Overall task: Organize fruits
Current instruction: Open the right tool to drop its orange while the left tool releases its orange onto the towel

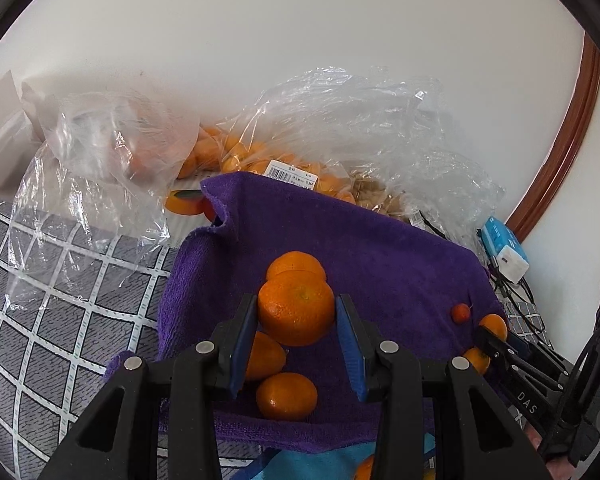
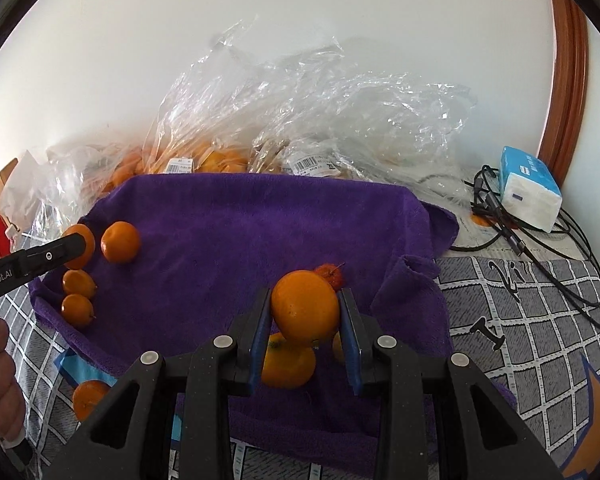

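Orange fruit on purple cloth

The towel point(image 2: 236, 216) was deep purple, the mandarins point(image 1: 296, 312) bright orange, the worktop cover point(image 2: 540, 320) grey with a white grid, the tissue pack point(image 2: 530, 190) blue and white.

a worktop point(image 2: 540, 344) covered in a grey cloth with a white grid carries a spread purple towel point(image 2: 260, 232) at its middle. clear plastic bags point(image 2: 340, 128) of orange fruit lie heaped along the wall behind the towel. on the right, a blue-and-white tissue pack point(image 2: 530, 188) sits among tangled black cables point(image 2: 540, 248). a blue cloth point(image 2: 76, 364) shows from under the towel's near left edge, with one orange fruit point(image 2: 88, 398) beside it.
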### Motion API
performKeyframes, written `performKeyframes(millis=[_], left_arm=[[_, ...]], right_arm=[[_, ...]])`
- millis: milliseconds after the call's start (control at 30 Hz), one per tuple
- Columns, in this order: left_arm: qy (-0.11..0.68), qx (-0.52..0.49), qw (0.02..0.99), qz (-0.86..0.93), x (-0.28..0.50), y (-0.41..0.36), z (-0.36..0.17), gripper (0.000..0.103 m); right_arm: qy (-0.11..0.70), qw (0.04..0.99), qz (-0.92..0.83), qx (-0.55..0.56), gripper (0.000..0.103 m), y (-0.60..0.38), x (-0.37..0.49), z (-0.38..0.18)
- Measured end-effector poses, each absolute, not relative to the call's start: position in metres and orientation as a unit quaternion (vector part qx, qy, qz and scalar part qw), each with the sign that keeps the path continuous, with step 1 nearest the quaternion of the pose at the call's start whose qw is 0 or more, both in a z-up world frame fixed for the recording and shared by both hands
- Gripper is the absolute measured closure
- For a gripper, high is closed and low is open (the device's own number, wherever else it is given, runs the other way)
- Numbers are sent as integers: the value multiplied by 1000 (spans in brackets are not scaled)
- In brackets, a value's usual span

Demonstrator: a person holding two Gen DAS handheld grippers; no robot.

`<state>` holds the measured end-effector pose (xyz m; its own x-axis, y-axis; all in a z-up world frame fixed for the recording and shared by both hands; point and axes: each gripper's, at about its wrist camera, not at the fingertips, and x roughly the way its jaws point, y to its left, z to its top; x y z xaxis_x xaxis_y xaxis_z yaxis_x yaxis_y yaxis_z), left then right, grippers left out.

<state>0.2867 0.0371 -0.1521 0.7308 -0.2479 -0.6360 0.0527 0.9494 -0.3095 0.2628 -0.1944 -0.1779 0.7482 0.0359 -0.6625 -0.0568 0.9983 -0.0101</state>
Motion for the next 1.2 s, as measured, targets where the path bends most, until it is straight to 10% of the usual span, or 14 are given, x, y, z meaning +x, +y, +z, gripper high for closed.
performKeyframes(millis=[1200], left_arm=[[335,-166,922,-98,236,52,-115,49]], right_arm=[[330,943,6,-27,49,-184,188,-128]])
